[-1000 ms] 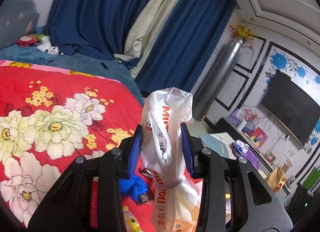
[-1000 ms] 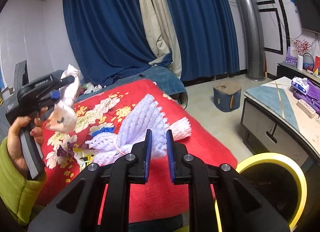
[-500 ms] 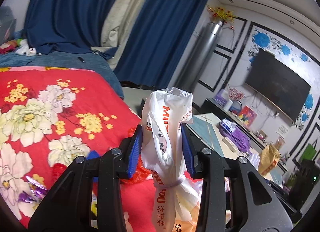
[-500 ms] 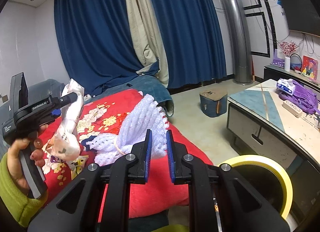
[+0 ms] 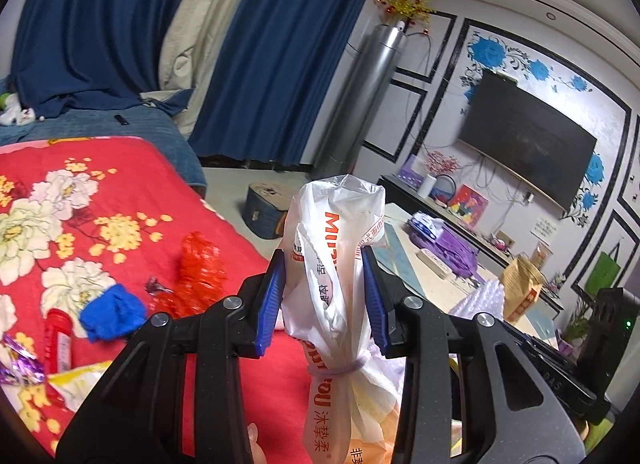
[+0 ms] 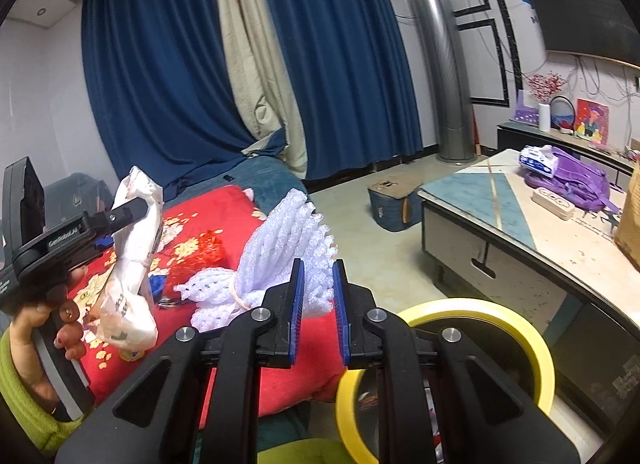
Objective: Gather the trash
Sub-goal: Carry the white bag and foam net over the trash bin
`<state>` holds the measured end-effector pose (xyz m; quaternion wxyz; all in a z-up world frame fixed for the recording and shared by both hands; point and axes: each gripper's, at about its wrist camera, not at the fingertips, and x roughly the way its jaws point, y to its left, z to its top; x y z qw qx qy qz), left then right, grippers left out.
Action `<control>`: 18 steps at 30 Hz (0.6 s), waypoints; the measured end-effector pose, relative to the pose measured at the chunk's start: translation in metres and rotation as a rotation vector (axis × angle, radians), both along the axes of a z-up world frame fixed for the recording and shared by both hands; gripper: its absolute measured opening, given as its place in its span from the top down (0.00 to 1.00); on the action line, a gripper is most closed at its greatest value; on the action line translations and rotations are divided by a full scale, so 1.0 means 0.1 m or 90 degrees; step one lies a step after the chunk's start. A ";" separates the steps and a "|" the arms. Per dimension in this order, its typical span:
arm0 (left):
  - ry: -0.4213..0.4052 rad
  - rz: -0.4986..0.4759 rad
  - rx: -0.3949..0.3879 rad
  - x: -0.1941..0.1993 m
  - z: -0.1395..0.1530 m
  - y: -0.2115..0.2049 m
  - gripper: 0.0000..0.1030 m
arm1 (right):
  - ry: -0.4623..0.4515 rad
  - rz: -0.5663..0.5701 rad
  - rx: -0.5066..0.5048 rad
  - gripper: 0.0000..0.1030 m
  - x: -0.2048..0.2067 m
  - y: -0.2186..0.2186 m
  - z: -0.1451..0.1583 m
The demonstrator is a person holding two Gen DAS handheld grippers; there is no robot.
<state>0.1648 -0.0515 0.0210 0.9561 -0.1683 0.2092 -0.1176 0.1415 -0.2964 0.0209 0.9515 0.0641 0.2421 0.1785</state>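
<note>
left tool (image 5: 324,296) clamps the tied white plastic bag (image 5: 336,264) upright between its pads; right tool (image 6: 318,304) pinches white foam netting (image 6: 296,240) beside the yellow-rimmed bin (image 6: 500,312).

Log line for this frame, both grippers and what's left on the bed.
left gripper: shut on tied plastic bag | right gripper: shut on white foam net | bin: lower right | bed: red wrapper, blue scrap

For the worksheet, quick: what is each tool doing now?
Left tool: closed on the tied white plastic bag.
Right tool: closed on the white foam net.
</note>
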 end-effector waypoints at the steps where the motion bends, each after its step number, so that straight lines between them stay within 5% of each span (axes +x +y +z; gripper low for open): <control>1: 0.000 -0.005 0.001 0.00 -0.01 -0.04 0.71 | 0.000 -0.006 -0.001 0.86 -0.01 -0.04 0.00; 18: 0.003 -0.091 0.025 0.05 -0.18 -0.71 0.71 | 0.006 -0.102 -0.015 0.86 -0.09 -0.53 -0.10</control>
